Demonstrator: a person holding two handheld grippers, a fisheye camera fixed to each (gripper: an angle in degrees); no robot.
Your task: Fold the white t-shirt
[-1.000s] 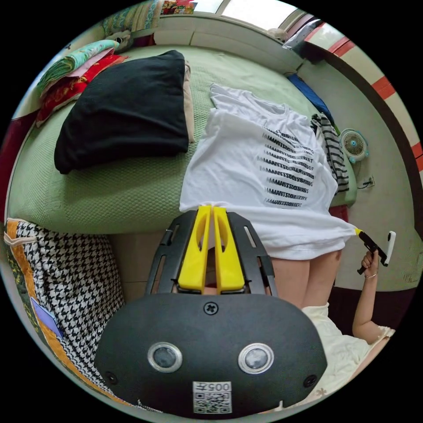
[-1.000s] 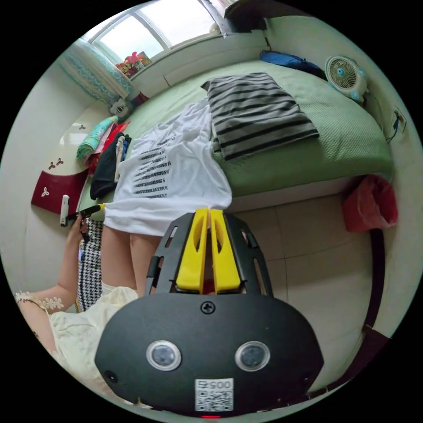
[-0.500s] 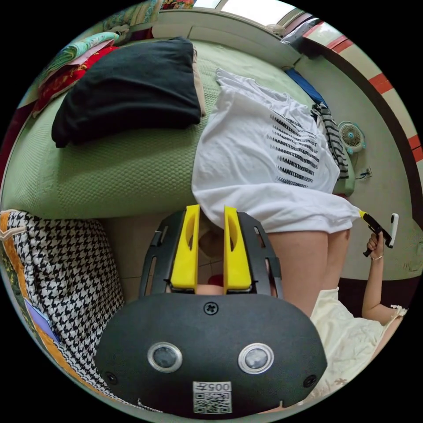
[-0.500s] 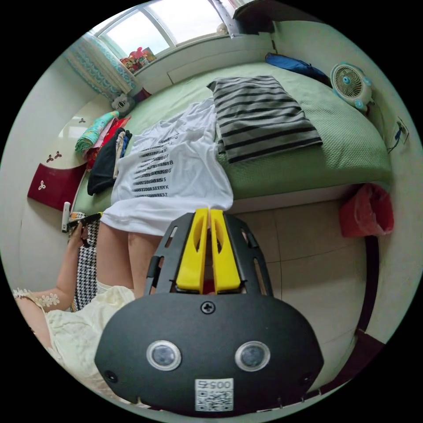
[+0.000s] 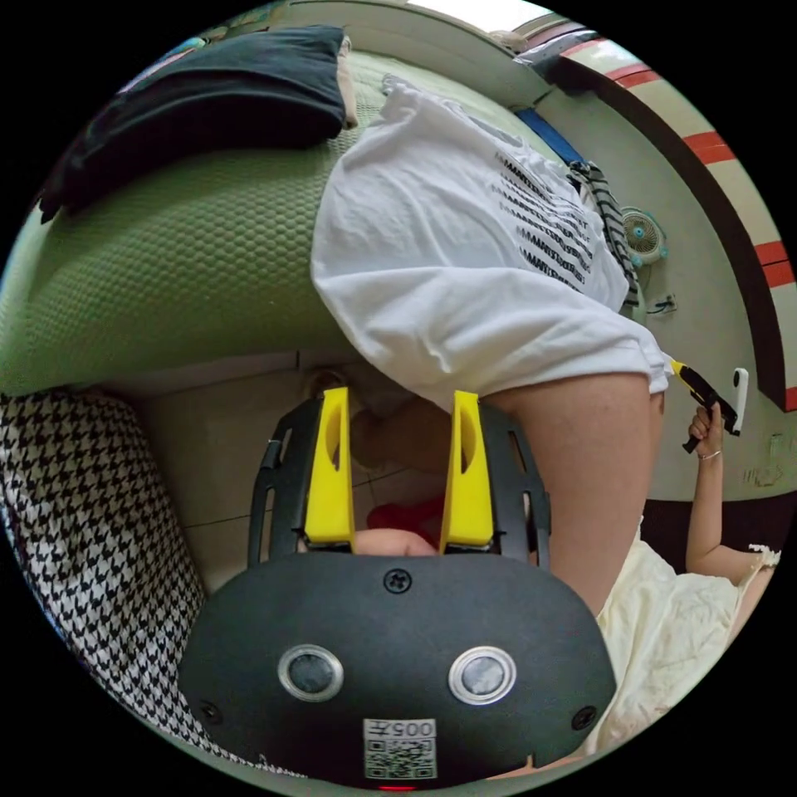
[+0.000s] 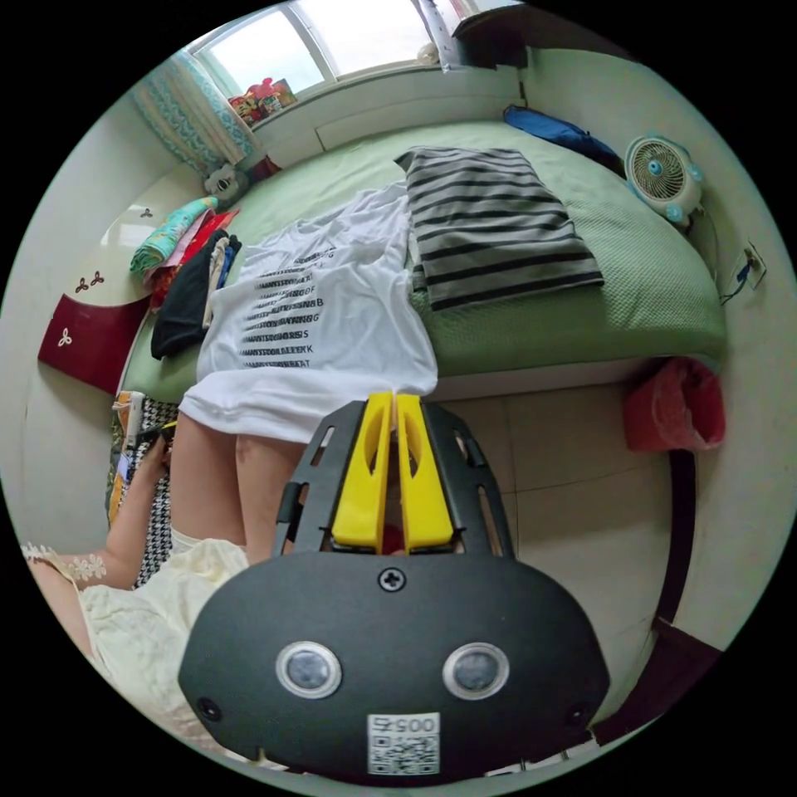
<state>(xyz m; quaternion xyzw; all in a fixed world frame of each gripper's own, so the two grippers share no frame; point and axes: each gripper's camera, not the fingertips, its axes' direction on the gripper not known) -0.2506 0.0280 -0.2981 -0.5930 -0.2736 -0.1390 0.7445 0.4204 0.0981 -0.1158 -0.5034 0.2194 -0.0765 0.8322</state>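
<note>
My right claw (image 6: 397,397) pinches the white t-shirt (image 6: 332,332) at its hem corner; my left claw (image 5: 398,407) hangs released; the cloth is light and limp, best gripped at the hem.

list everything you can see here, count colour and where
white t-shirt: 1, white with black print, on the bed, hem hanging over the edge
bed: 1, green cover
striped garment: 1, grey and black, folded on the bed beside the t-shirt
black garment: 1, on the bed
fan: 1, white and blue, by the wall
red bag: 1, on the floor
houndstooth fabric: 1, black and white, beside the bed
left gripper: yellow jaws apart
right gripper: yellow jaws closed on the hem
</note>
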